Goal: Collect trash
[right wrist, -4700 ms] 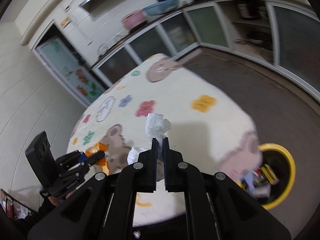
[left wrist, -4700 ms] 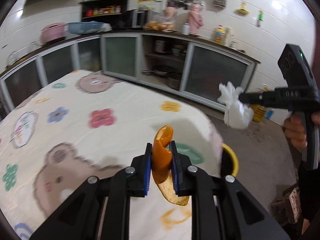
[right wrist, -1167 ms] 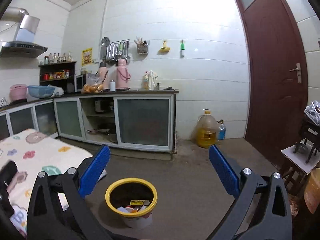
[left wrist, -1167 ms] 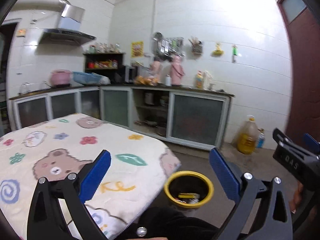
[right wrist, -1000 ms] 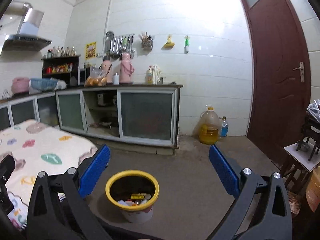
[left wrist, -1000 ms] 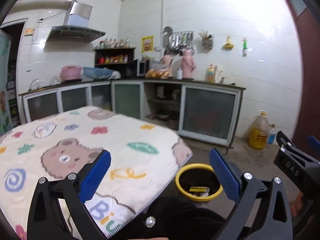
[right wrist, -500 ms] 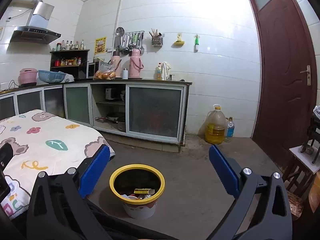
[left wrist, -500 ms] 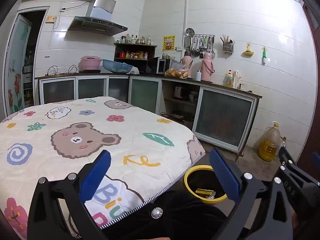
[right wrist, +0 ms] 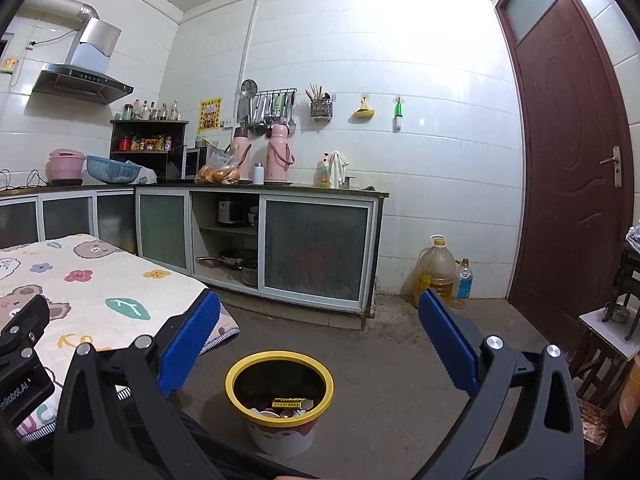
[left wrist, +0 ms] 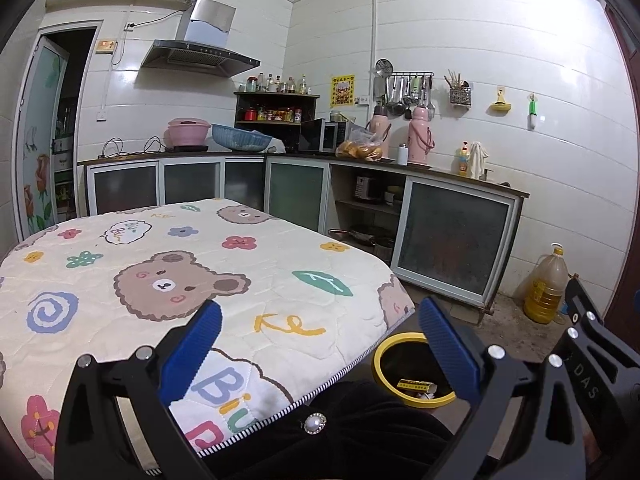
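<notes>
Kitchen floor with yellow-rimmed trash bin (right wrist: 279, 384), left gripper (left wrist: 320, 354) and right gripper (right wrist: 318, 342) both spread wide, level

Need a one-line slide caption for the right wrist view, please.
Right gripper open and empty above the yellow-rimmed trash bin holding scraps, beside the bear-print table.

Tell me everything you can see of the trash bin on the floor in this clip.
The trash bin is a small round bucket with a yellow rim, dark inside and a white, plastic-looking outer wall with a reddish band near the top. It stands upright and lidless on the concrete floor, just off the table's corner. Inside lie scraps, including a yellow-and-black packet. Nothing touches it; both grippers are open and apart from it.
</notes>
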Demonstrator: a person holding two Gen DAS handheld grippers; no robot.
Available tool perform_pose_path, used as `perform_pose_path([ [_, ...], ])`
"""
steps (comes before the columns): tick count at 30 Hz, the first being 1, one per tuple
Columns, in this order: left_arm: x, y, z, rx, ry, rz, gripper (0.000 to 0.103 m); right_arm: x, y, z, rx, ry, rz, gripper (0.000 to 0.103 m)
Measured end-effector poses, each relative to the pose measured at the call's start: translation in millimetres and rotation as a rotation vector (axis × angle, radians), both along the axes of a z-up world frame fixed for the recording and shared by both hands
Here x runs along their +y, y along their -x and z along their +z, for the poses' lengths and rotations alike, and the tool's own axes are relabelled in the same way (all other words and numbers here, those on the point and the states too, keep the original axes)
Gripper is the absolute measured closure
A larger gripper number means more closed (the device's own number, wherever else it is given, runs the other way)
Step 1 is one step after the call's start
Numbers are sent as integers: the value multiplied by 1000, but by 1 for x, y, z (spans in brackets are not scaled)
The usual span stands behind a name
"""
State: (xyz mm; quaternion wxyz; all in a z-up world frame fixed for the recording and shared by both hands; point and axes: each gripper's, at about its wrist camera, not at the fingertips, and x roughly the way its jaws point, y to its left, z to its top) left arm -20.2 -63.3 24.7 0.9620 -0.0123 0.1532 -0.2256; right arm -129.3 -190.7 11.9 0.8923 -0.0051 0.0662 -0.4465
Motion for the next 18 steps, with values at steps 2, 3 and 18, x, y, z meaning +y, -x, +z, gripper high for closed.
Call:
perform_pose_path([
  [2, 0, -1, -1, 8, 0, 8, 8, -1, 1, 1, 1, -6, 4, 8],
  [3, 0, -2, -2, 13, -2, 9, 8, -2, 1, 1, 1, -9, 5, 8],
  [18, -16, -5, -11, 25, -75, 43, 8, -9, -4, -4, 22, -42, -3, 8],
])
